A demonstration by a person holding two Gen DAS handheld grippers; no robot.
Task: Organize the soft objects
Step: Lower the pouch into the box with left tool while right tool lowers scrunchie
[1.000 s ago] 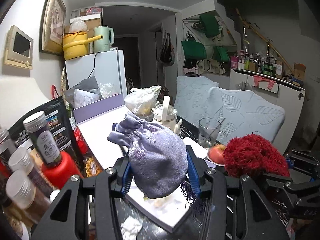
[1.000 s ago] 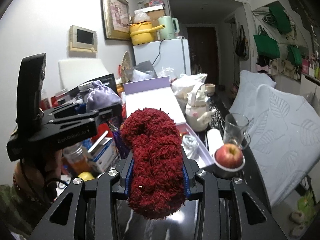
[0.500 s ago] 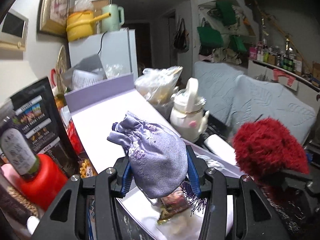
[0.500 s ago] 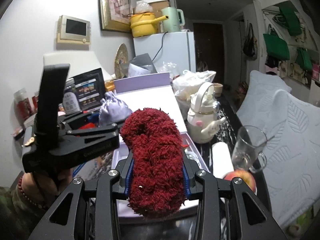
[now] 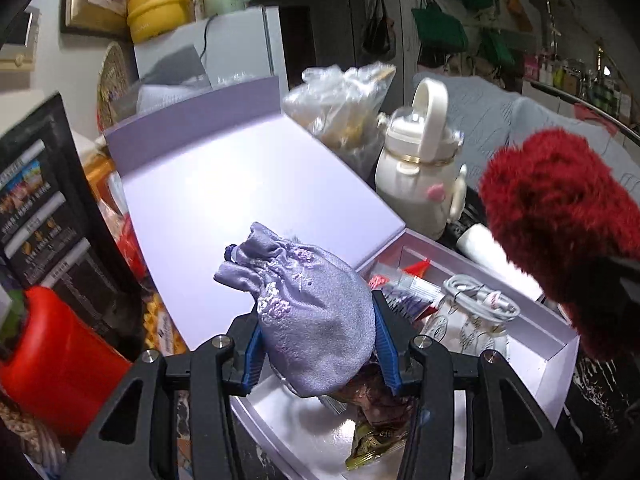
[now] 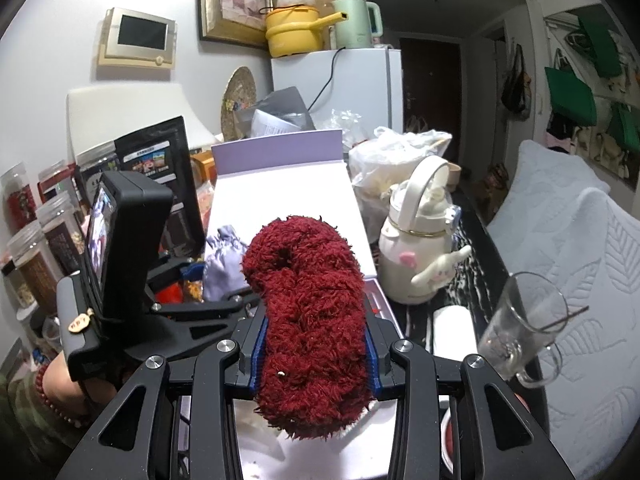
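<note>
The left claw is squeezing a soft purple pouch between its two blue pads. The pouch has a tied-up top that points toward 10 o'clock, and little stitched flowers on its side. It hangs in the air over the near end of a pale purple box. The box is open, and its big flat lid stretches away toward 11 o'clock.

Inside the box, at about 3 o'clock from the pouch, lie a white cable and some small packets. A shiny snack wrapper sits in the box just under the pouch.

The right claw is holding a fluffy red thing tight between its pads. The fluffy thing stands up tall and curls over at the top. In the left camera it shows at 3 o'clock, high over the far side of the box.

In the right camera, the left claw and its purple pouch show at 9 o'clock from the red thing, close beside it.

A white teapot-shaped bottle stands on the dark surface at 2 o'clock from the red thing. A clear glass mug stands at 3 o'clock. A red jar is at 9 o'clock in the left camera, by a black bag.
</note>
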